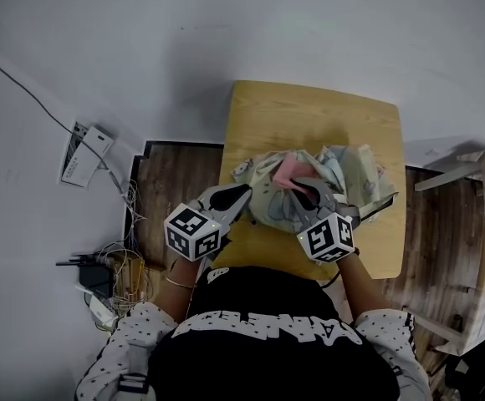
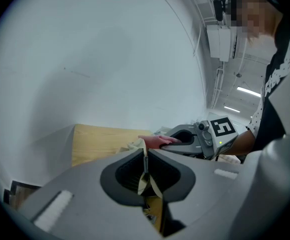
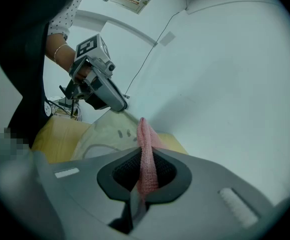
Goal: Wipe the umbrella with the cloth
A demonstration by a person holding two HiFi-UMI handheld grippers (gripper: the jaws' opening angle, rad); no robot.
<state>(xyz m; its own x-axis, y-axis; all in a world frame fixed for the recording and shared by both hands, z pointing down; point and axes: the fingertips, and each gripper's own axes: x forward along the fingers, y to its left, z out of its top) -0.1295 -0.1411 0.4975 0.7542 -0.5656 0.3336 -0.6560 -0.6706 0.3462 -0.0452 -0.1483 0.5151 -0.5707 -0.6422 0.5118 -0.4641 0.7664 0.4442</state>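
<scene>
Head view: I see umbrella (image 1: 347,178) collapsed into crumpled pale printed fabric at middle of wooden worktop (image 1: 309,107). Pink cloth (image 1: 288,172) lies on top. Left hand-held gripper (image 1: 241,199) at umbrella's left edge, right hand-held gripper (image 1: 309,192) at cloth.

Left gripper view: jaws pinched together on thin fold of umbrella fabric.

Right gripper view: jaws clamped on bunched cloth, its end poking past tips over umbrella.

My read: canopy light, limp, probably slick, and will bunch under wiping. I'd hold edge taut. Ribs not visible.

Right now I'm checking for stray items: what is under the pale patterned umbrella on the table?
Only the light wooden tabletop shows around the crumpled pale patterned fabric umbrella; anything beneath its folds is covered and cannot be seen.
</scene>
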